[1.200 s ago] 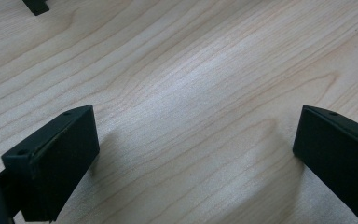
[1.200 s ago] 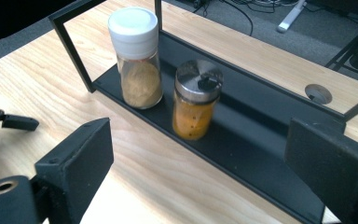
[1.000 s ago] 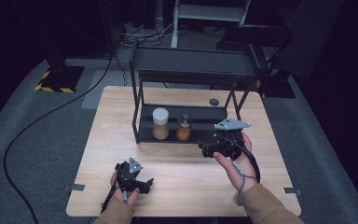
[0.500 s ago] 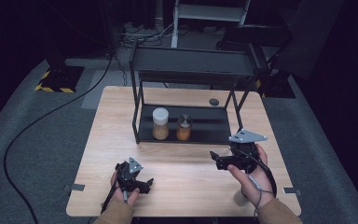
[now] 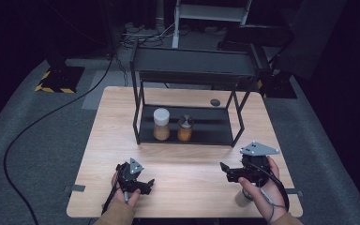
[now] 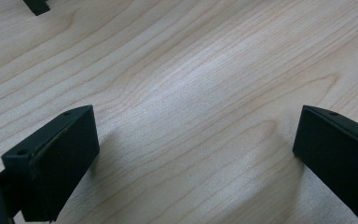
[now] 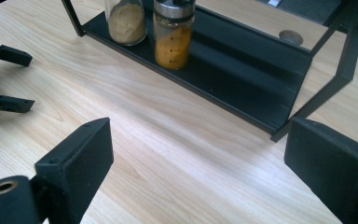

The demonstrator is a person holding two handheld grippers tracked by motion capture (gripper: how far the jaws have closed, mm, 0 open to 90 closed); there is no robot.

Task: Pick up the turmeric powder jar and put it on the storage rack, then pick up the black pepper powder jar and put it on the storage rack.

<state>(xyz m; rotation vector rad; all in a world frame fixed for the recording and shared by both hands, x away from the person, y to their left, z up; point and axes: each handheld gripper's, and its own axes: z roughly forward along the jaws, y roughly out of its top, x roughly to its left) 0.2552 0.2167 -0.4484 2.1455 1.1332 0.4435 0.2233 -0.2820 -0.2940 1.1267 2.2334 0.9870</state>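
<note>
Your right claw [image 5: 224, 169] hangs with jaws apart and empty over the worktop [image 5: 187, 159], and your left claw [image 5: 149, 183] is spread too. The two jars [image 5: 161, 123] nearest stand touching on the rack's [image 5: 194, 65] bottom shelf, well apart from both claws.

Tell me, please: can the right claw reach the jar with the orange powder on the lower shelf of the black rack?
Probably yes. The right claw stands open and empty above bare table, and the orange jar sits at the rack's open front. The white-lidded jar close on its left leaves little room for a jaw there.

Left gripper [image 5: 146, 183] and right gripper [image 5: 224, 169] low, fingers apparently spread apart.
</note>
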